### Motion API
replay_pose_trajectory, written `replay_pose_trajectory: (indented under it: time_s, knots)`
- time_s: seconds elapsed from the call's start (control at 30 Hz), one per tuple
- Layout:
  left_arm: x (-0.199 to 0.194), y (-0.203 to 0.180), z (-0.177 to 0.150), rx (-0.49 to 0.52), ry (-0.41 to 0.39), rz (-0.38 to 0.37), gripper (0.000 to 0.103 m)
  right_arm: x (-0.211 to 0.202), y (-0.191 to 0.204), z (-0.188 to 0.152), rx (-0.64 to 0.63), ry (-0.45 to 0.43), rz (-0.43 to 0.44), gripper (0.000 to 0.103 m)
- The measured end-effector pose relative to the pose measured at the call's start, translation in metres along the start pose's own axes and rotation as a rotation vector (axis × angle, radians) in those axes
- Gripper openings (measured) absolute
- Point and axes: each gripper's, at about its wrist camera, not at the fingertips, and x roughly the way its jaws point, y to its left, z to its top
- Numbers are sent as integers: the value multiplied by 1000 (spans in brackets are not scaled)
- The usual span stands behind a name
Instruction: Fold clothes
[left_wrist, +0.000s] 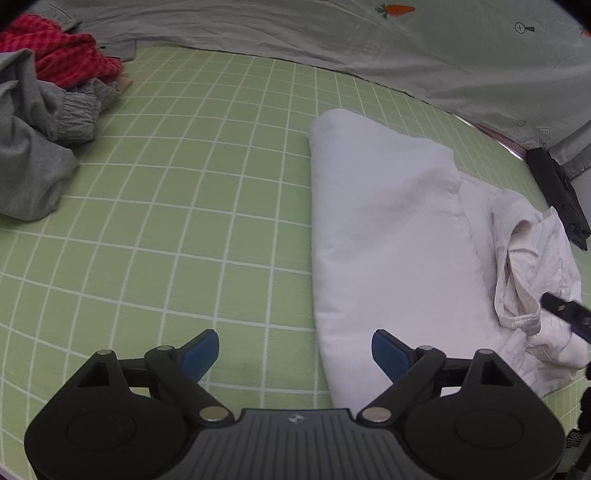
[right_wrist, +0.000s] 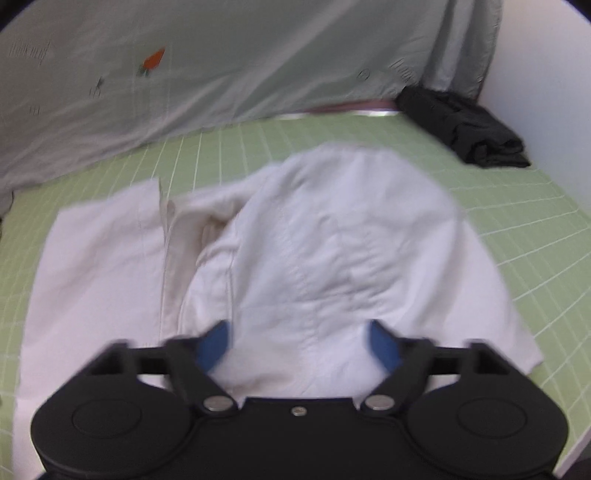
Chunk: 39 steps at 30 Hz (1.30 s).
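- Left wrist view, far left: a heap of unfolded clothes lies on the green checked sheet (left_wrist: 207, 192), a grey garment (left_wrist: 33, 147) in front with a red checked garment (left_wrist: 62, 55) piled behind it.
- Low in the middle of this view, the left gripper (left_wrist: 293, 350) hangs over bare sheet with its blue pads spread wide and nothing between them; its right pad sits just beside the near edge of the white garment (left_wrist: 388, 229).
- That white garment lies partly folded on the sheet right of centre, smooth along its left part and bunched into creases at its right end, where a dark finger of the right gripper (left_wrist: 565, 317) pokes in from the frame's edge.
- Behind everything, a pale grey cloth with a carrot print (left_wrist: 397, 9) drapes along the back.
- Right wrist view, blurred: the white garment (right_wrist: 314, 240) fills the middle, a rounded fold lying on top of a flatter layer to the left.
- Right gripper (right_wrist: 299, 343) hovers over that fold, jaws wide apart, pinching nothing.
- Far right, a dark folded garment (right_wrist: 465, 129) rests near the corner, well apart from the white one.
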Motion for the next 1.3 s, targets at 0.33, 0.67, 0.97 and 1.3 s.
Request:
replay_pose_trajectory:
  time_s: [0.33,0.67,0.97,1.3]
  knots:
    - [36,-15,10,22,55,-38,90,-13,-20,3,3,29,-127,103]
    - [49,-27,23,112,33,-24,91,-20,-45,-3,63,71,-255,103]
    - [48,-32,18,54,-3,6,91,-6,-63,7,56,53,-181,103]
    - [26,-39,11,-265,-97,49,9,13,-138,28,22,70,-111,103]
